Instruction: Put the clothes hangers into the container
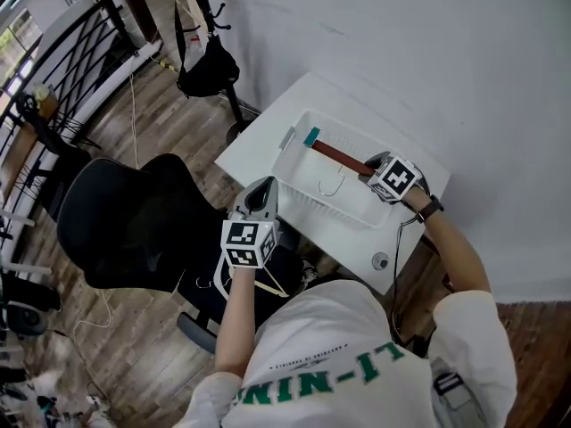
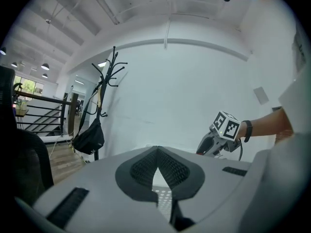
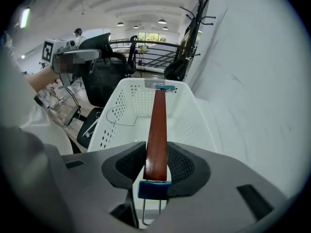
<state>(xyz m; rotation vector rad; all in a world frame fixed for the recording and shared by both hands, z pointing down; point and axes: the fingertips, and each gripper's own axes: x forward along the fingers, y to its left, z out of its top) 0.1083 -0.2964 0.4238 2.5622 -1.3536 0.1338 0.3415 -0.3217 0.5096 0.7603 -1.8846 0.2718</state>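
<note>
A brown wooden hanger (image 1: 339, 156) with teal clips and a wire hook (image 1: 332, 185) hangs over the white perforated container (image 1: 321, 208) on the white table (image 1: 259, 136). My right gripper (image 1: 366, 169) is shut on one end of it. In the right gripper view the bar (image 3: 156, 130) runs straight out from between the pads (image 3: 182, 166) across the basket (image 3: 131, 93). My left gripper (image 1: 261, 190) hovers at the container's near left corner. Its jaws (image 2: 158, 171) are shut with nothing between them, and a bit of the basket (image 2: 164, 195) shows below them.
A black office chair (image 1: 134, 226) stands left of the table. A coat rack with a black bag (image 1: 207, 69) is by the wall behind it. A black railing (image 1: 53, 78) runs along the far left. A small round item (image 1: 381, 260) lies near the table's front edge.
</note>
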